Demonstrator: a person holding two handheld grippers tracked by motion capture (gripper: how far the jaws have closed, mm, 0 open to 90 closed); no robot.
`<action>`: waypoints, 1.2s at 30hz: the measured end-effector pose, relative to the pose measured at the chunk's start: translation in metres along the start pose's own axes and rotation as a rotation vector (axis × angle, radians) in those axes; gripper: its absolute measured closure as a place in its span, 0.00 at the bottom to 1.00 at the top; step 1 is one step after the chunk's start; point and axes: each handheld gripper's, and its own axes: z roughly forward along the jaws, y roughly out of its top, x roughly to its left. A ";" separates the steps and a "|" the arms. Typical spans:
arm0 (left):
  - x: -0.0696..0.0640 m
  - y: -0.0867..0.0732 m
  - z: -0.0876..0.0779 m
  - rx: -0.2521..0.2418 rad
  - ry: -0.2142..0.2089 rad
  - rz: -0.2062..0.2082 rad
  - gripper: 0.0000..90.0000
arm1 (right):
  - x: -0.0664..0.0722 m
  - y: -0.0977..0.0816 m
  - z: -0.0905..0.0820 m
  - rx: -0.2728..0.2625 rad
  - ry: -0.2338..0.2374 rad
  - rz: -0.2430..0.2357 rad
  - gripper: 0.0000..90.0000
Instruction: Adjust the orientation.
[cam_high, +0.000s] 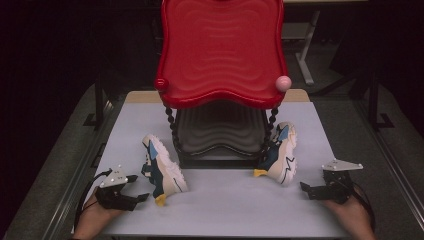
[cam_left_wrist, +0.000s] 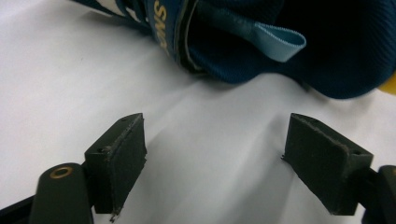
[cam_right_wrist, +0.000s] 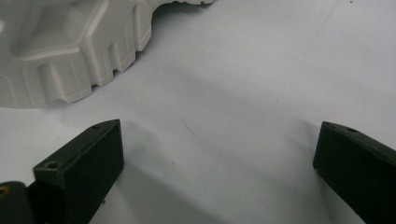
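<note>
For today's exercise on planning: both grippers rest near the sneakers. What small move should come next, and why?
Probably ease the left gripper forward to the left sneaker. Its jaws stand open and empty, and the sneaker's navy collar lies just ahead of them on the table.

A pale grey table (cam_high: 225, 205) holds a red two-tier rack (cam_high: 221, 50) at its far middle. A white and blue sneaker (cam_high: 162, 169) lies on its side left of the rack's base. A matching sneaker (cam_high: 281, 152) lies on its side to the right, touching the rack's beaded post.
</note>
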 end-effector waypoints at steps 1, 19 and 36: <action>0.000 -0.001 -0.002 -0.003 0.001 -0.002 0.24 | 0.000 0.000 0.000 -0.001 0.000 0.000 0.01; 0.018 0.023 0.000 -0.110 0.035 0.017 0.51 | 0.000 0.000 0.000 0.001 0.004 0.003 0.01; 0.017 0.035 0.003 -0.128 -0.016 0.070 0.82 | 0.000 0.000 0.000 0.001 0.004 0.003 0.01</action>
